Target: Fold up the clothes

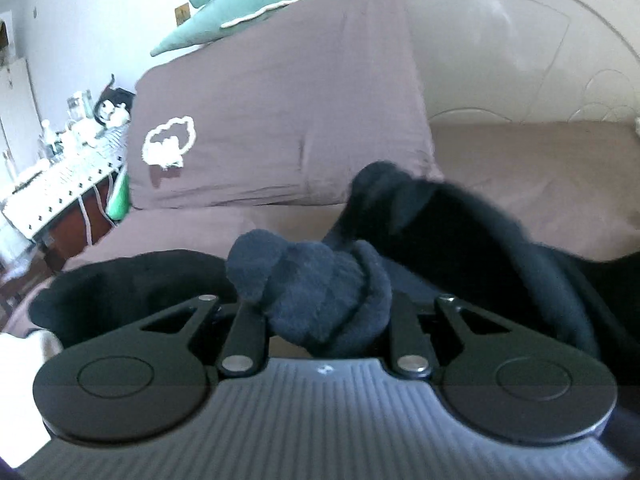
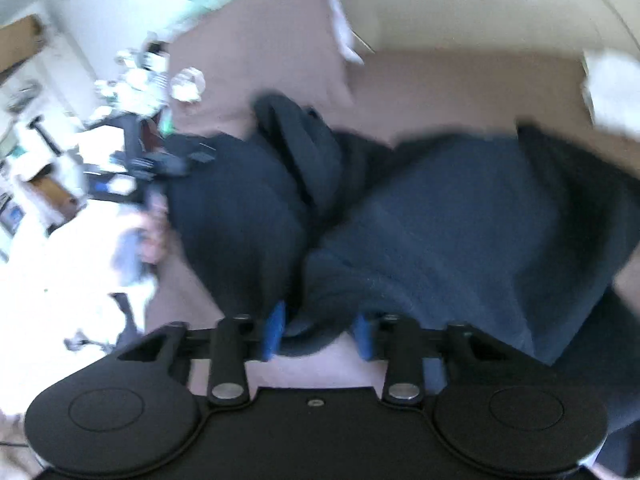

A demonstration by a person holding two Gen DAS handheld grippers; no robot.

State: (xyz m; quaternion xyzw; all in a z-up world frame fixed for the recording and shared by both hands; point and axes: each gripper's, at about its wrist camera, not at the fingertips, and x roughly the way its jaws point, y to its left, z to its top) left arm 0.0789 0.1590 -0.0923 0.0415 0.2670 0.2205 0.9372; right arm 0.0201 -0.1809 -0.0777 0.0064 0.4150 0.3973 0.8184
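Left tongs [image 1: 320, 312]: black linkage arms, silver pivot screws, round black discs, ribbed grey housing.
Right tongs [image 2: 318, 334]: same black build, blue pads [image 2: 274, 330], seemingly smooth black housing; view blurred.

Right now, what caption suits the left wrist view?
Left tool bunching dark fleece garment above a bed with grey pillow.

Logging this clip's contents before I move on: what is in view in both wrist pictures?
dark garment: one, navy, spread on the bed, bunched in both tools
bed sheet: one, mauve-brown, under the garment
pillow: one, mauve with white cloud print, against the headboard
plush toy: one, teal, on top of the pillow
headboard: one, cream, behind
side table: one, cluttered, beside the bed
left tool: shut on garment
right tool: shut on garment
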